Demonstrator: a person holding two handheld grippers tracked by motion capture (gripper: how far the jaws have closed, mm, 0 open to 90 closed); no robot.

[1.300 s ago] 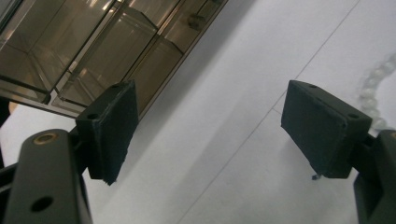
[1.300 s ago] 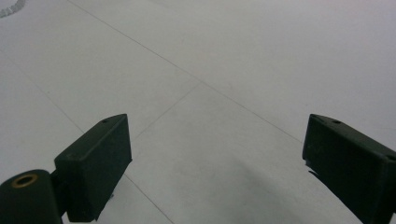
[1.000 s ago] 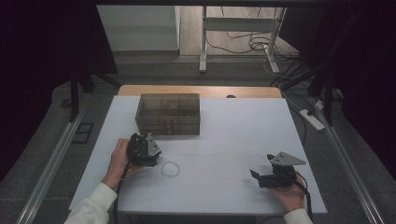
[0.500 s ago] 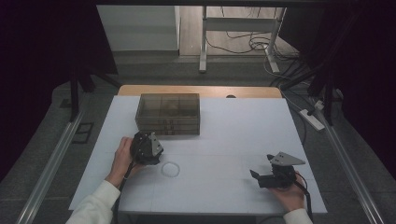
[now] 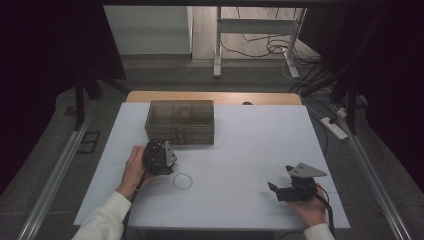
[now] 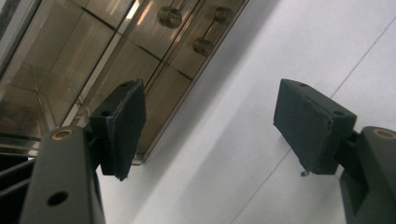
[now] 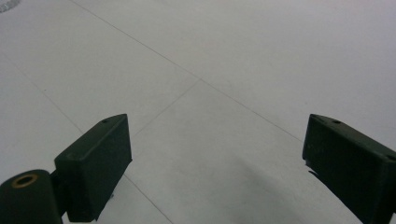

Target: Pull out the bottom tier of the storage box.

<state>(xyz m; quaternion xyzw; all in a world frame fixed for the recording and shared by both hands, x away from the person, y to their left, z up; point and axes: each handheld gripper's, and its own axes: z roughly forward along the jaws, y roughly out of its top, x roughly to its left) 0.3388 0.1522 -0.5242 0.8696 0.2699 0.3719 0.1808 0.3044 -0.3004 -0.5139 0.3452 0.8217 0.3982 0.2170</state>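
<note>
A smoky translucent drawer box (image 5: pixel 180 121) stands on the white table (image 5: pixel 240 145), left of middle toward the back. My left gripper (image 5: pixel 162 151) hovers just in front of it, pointing at its front. In the left gripper view the box (image 6: pixel 70 60) with its round drawer knobs (image 6: pixel 169 16) lies just beyond the left gripper (image 6: pixel 212 119). Its jaws stand open and have just been closing a little, with nothing between them. My right gripper (image 5: pixel 274 188) rests near the front right, open (image 7: pixel 215 154) over bare table.
A small white ring (image 5: pixel 182 181) lies flat on the table just right of the left hand; its edge (image 7: pixel 7 5) shows in the right gripper view. Faint grid lines cross the tabletop. Metal rails run along both sides, and cables lie on the floor behind.
The left gripper has edged slightly right and toward the box. The right gripper has stayed put.
</note>
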